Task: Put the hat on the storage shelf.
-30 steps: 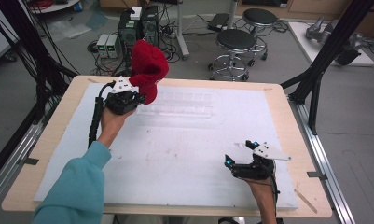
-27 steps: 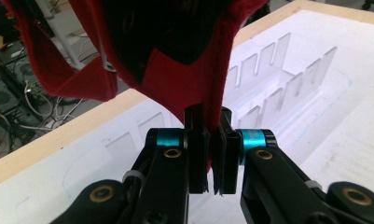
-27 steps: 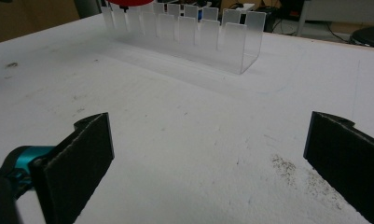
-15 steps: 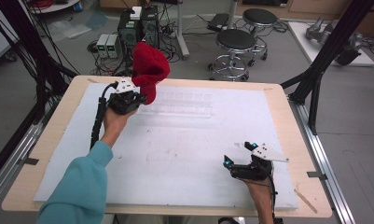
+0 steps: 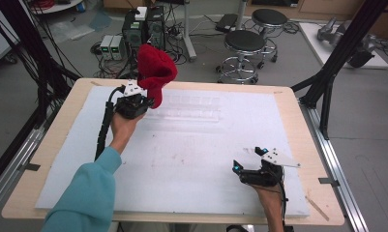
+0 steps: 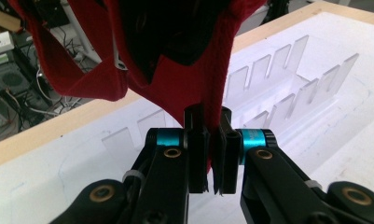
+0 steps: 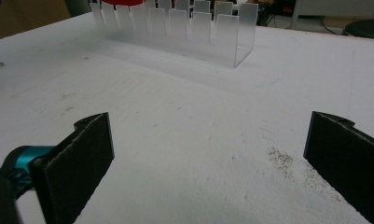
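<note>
A red knitted hat [image 5: 154, 70] is lifted above the table's far left, held upright by my left gripper [image 5: 145, 102]. Seen from the left gripper view, the jaws are shut on the hat's red edge [image 6: 184, 88], and my left gripper [image 6: 212, 154] sits just over a clear plastic slotted rack [image 6: 287, 84]. That rack [image 5: 191, 108] lies on the white sheet right of the hat. My right gripper [image 5: 252, 162] rests low near the table's front right, open, with nothing between its jaws. The right gripper view shows the rack [image 7: 184, 28] farther off and my right gripper [image 7: 210, 158] wide apart.
A white sheet [image 5: 182, 159] covers the wooden table [image 5: 51, 159]. Black frame posts [image 5: 336, 58] stand at the right and left back corners. Stools [image 5: 247, 46] and electronics boxes [image 5: 143, 24] sit on the floor behind the table.
The left gripper with the red hat has shifted slightly toward the near side. The right gripper has stayed in place.
</note>
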`<control>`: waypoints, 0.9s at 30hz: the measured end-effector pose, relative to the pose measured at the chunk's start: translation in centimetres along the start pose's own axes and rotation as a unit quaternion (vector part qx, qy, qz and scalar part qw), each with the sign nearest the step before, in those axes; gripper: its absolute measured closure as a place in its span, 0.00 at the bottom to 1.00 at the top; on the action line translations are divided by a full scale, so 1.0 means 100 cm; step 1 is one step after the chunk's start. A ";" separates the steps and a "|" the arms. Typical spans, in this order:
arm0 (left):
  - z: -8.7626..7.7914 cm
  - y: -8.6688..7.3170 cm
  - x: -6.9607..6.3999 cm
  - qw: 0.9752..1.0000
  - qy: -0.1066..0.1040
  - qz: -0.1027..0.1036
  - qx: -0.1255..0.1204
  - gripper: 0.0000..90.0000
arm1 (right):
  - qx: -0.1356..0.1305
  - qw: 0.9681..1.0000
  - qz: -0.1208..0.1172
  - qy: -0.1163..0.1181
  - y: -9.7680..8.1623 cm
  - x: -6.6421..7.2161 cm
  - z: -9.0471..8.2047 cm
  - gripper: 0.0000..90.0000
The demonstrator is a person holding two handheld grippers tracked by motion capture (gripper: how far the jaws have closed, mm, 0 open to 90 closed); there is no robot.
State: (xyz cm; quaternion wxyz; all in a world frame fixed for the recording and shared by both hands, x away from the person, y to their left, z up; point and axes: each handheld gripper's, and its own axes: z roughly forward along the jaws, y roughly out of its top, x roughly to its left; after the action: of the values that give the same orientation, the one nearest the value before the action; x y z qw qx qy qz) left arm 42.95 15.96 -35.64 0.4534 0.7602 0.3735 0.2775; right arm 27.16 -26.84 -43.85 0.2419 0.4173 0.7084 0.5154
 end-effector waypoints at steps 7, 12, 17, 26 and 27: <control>0.001 0.001 -0.003 1.000 0.008 0.001 0.001 0.95 | -0.029 0.999 -0.025 -0.015 0.001 0.006 -0.007 0.00; 0.002 0.000 -0.007 1.000 0.012 0.001 0.001 0.95 | -0.054 0.998 -0.035 -0.022 0.003 0.008 -0.012 0.00; 0.006 -0.002 -0.012 1.000 0.022 -0.004 0.008 0.95 | -0.076 0.996 -0.044 -0.030 -0.001 0.010 -0.016 0.00; 0.014 -0.016 -0.012 1.000 0.019 -0.015 0.011 0.95 | -0.105 0.993 -0.041 -0.045 -0.018 0.008 -0.020 0.01; 0.014 -0.016 -0.012 1.000 0.019 -0.014 0.010 0.95 | -0.106 0.992 -0.042 -0.046 -0.019 0.008 -0.019 0.01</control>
State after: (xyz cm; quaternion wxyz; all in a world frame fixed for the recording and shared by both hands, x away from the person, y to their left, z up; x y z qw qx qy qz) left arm 42.82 14.80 -37.83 0.4421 0.7541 0.3955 0.2818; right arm 24.62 -27.42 -44.84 0.3387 0.3826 0.6549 0.5568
